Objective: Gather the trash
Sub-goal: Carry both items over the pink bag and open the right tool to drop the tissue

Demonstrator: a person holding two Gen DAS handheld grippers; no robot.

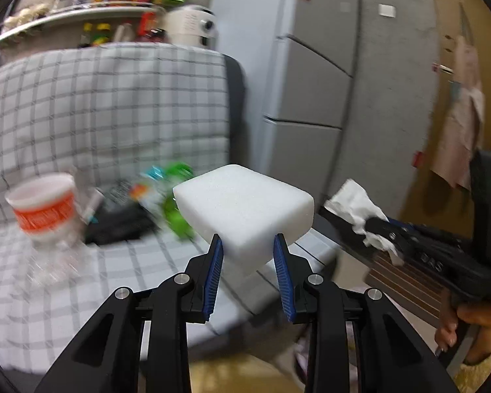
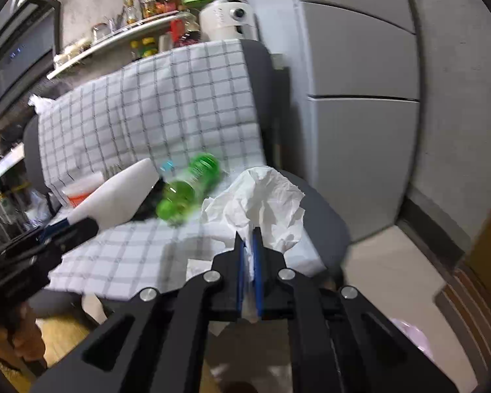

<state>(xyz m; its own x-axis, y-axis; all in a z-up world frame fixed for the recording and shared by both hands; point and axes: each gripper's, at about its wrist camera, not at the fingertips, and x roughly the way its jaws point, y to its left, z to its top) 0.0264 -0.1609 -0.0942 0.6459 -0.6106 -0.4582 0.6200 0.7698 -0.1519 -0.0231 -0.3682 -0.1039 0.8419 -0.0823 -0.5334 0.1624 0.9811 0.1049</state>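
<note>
A white foam block [image 1: 245, 203] hangs above the front of the checked seat, and my left gripper [image 1: 248, 239] is shut on its lower edge, blue pads pressing both sides. The right wrist view shows the same block [image 2: 121, 196] at the left. My right gripper [image 2: 247, 239] is shut on a crumpled white tissue [image 2: 265, 196], which also appears at the right of the left wrist view as tissue [image 1: 353, 199]. On the seat lie a green plastic bottle [image 2: 190, 186], a white cup with an orange band [image 1: 44, 209], a black flat object [image 1: 121, 222] and some clear plastic [image 1: 55, 258].
The seat is a chair with a grey-and-white checked cover [image 1: 98, 114]. A grey fridge [image 1: 311, 98] stands right of it. A shelf of bottles [image 1: 81, 9] runs behind. Something pale pink [image 2: 412, 337] lies on the floor at lower right.
</note>
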